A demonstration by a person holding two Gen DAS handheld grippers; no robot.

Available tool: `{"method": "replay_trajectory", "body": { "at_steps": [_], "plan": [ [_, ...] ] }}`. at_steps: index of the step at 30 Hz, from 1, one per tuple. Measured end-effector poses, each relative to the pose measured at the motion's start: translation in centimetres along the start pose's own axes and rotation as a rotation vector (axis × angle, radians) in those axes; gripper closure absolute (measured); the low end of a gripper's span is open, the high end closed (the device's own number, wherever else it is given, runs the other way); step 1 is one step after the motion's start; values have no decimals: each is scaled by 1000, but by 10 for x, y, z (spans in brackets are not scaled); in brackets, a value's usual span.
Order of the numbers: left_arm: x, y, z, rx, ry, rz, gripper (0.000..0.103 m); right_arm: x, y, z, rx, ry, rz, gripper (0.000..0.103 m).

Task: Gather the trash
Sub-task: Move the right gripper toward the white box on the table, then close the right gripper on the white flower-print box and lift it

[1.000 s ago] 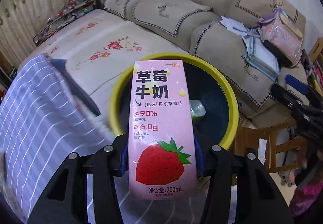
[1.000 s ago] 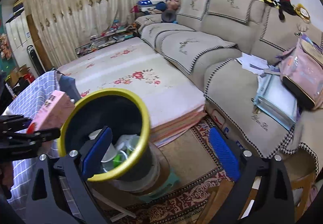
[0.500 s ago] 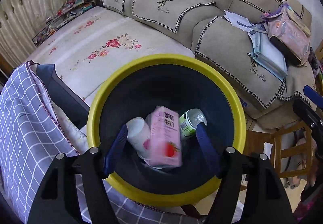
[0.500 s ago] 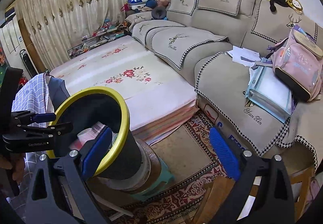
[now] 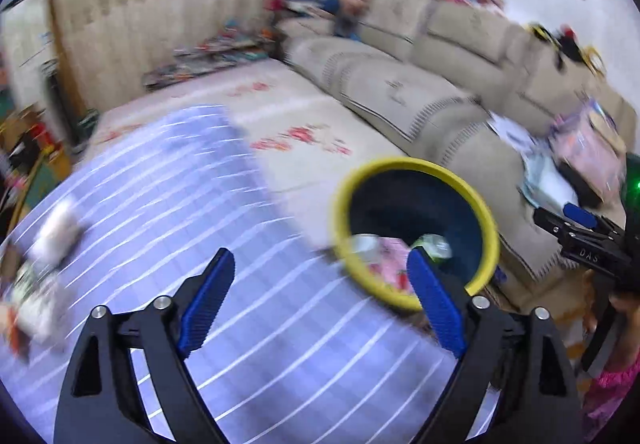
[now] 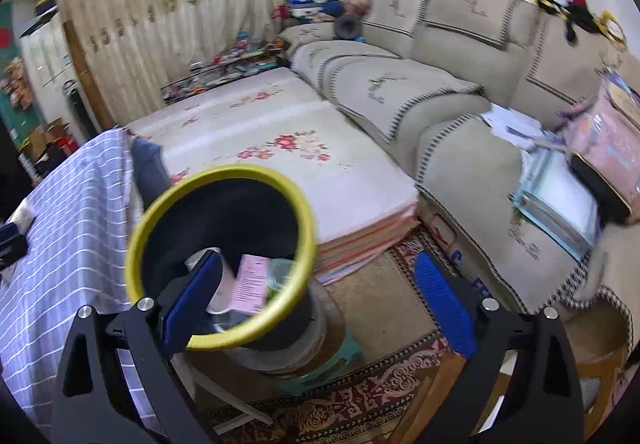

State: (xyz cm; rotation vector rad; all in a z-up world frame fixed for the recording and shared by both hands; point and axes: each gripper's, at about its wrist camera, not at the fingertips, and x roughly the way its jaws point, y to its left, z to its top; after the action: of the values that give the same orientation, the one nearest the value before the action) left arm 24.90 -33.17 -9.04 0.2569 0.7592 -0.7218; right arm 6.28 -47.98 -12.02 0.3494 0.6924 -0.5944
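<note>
The yellow-rimmed black bin (image 5: 416,168) (image 6: 224,180) stands beside the checked table. The pink strawberry milk carton (image 6: 250,282) (image 5: 390,262) lies inside it among a white cup (image 6: 208,258) and a green-labelled bottle (image 5: 434,244). My left gripper (image 5: 320,264) hovers over the purple checked tablecloth (image 5: 168,196), left of the bin; its jaws are opening and nothing is between them. My right gripper (image 6: 318,266) stands open and empty over the bin's near rim and the rug.
Blurred white and coloured bits of rubbish (image 5: 52,240) lie at the table's left edge. A beige sofa (image 6: 440,92) with a pink backpack (image 6: 612,148) and papers runs along the right. A flowered mat (image 6: 272,132), a patterned rug (image 6: 384,376) and a wooden chair (image 5: 560,308) surround the bin.
The left gripper let go of the milk carton, which dropped into the bin. It then swung left and back over the tablecloth with its jaws wider. The right gripper stayed put.
</note>
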Motion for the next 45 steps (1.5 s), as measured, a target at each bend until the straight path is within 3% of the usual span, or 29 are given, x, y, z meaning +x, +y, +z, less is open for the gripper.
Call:
{"method": "replay_trajectory", "body": {
  "at_steps": [4, 11, 19, 23, 26, 31, 42, 43, 44, 45],
  "plan": [
    [-53, 79, -32, -142, -68, 132, 12, -2, 51, 10, -93, -1, 110, 11],
    [-133, 215, -98, -369, -150, 443, 11, -14, 193, 13, -352, -19, 345, 11],
    [-175, 307, -150, -462, -212, 694, 11, -12, 373, -14, -627, 61, 683, 11],
    [-171, 325, -161, -532, -220, 666, 11, -3, 437, -27, -759, 78, 744, 11],
    [-165, 322, -161, -513, -209, 649, 11, 7, 464, -35, -852, 76, 753, 11],
    [-158, 303, -150, -446, -219, 654, 11, 33, 492, -41, -897, 123, 767, 9],
    [-143, 299, -151, -440, -189, 625, 11, 62, 530, -48, -1011, 200, 812, 9],
    [-142, 299, -151, -438, -187, 625, 11, 65, 531, -49, -1016, 218, 814, 12],
    [-141, 298, -151, -438, -184, 624, 11, 67, 532, -50, -1020, 241, 815, 27],
    [-140, 299, -152, -437, -183, 621, 11, 65, 530, -51, -1019, 244, 807, 28]
  ]
}}
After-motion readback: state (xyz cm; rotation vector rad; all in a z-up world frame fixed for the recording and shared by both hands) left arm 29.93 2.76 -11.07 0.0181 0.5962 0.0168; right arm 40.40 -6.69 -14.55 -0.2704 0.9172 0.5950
